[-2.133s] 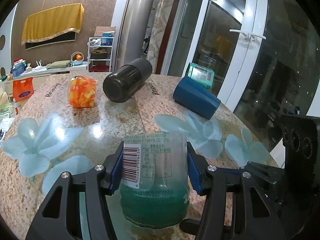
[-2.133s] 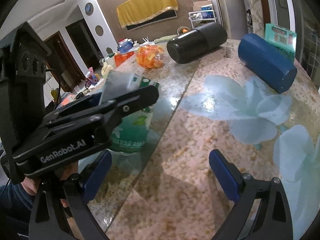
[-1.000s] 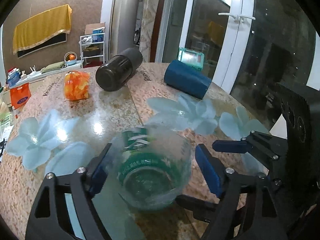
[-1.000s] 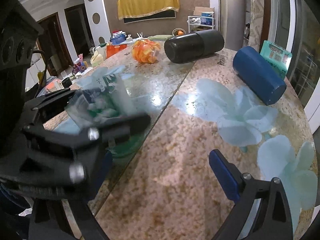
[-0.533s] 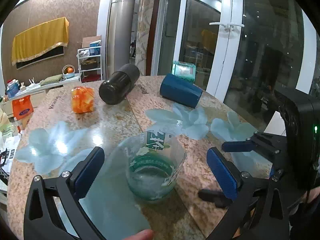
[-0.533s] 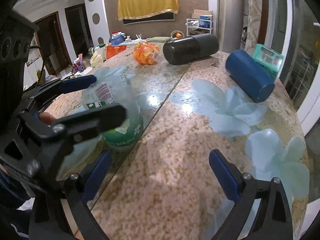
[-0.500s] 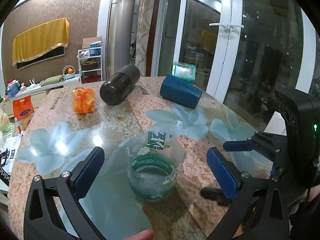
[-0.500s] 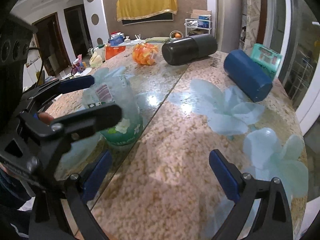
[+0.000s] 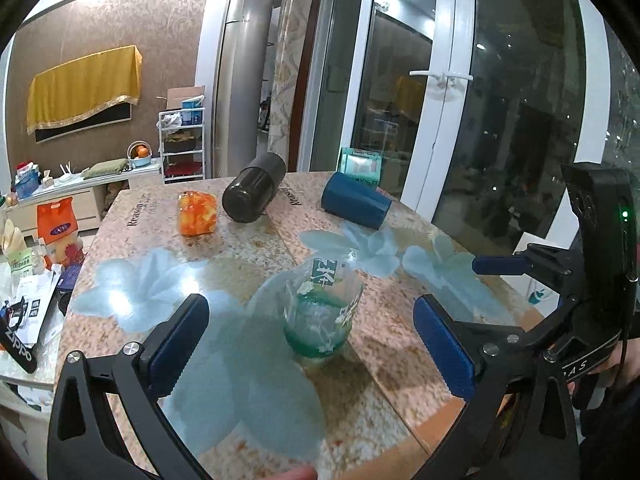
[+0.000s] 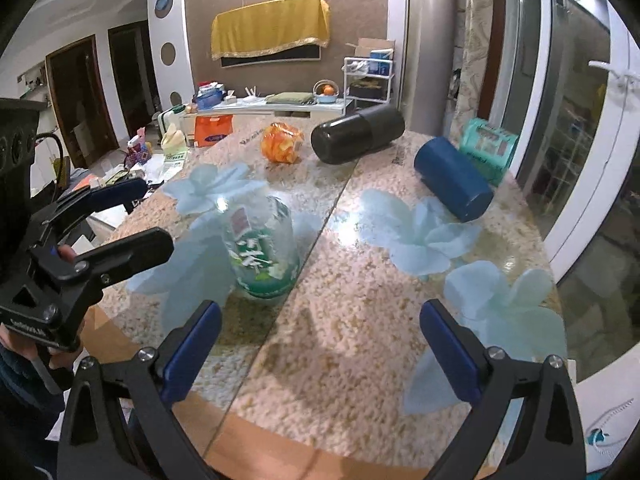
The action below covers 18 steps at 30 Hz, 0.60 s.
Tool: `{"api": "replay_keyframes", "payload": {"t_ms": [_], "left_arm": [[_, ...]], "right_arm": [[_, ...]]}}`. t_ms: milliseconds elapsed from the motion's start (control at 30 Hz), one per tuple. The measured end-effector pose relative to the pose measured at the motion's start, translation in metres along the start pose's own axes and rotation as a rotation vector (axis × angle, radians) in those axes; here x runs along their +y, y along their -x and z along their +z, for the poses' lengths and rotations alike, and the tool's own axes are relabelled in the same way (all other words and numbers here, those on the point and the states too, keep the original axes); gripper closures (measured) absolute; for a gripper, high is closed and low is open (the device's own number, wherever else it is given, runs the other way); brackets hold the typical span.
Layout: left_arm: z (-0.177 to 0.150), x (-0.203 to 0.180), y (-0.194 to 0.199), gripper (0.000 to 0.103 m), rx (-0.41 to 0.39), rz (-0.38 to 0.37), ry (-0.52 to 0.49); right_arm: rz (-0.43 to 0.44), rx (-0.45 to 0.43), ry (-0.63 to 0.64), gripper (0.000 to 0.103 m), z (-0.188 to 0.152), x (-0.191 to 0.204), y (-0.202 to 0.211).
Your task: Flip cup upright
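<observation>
Both grippers, left gripper (image 9: 310,340) and right gripper (image 10: 320,344), gape wide; clear cup (image 9: 320,304) stands upright, seemingly empty.

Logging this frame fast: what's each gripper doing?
Left gripper: open, holding nothing; clear cup stands free.
Right gripper: open, holding nothing.

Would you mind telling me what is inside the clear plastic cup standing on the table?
The clear plastic cup looks empty: through its open top and wall only its green-tinted base and printed label show. The label hides part of the interior, so I cannot rule out a little liquid.
</observation>
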<state>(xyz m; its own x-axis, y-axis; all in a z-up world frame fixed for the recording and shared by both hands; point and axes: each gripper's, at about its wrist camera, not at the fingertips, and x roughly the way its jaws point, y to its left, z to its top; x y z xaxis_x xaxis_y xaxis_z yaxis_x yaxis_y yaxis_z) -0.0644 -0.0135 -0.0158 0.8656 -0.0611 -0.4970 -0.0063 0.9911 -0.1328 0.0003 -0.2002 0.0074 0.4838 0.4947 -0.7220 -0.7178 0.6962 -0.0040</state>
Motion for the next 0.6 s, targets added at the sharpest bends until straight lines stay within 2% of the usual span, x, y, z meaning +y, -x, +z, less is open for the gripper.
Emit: {"api": "replay_keyframes", "payload": {"t_ms": [600], "left_arm": [[-0.008, -0.010, 0.039, 0.000, -0.024, -0.012, -0.032]], "right_arm": [[-0.034, -0.062, -0.010, 0.003, -0.005, 0.021, 0.031]]}}
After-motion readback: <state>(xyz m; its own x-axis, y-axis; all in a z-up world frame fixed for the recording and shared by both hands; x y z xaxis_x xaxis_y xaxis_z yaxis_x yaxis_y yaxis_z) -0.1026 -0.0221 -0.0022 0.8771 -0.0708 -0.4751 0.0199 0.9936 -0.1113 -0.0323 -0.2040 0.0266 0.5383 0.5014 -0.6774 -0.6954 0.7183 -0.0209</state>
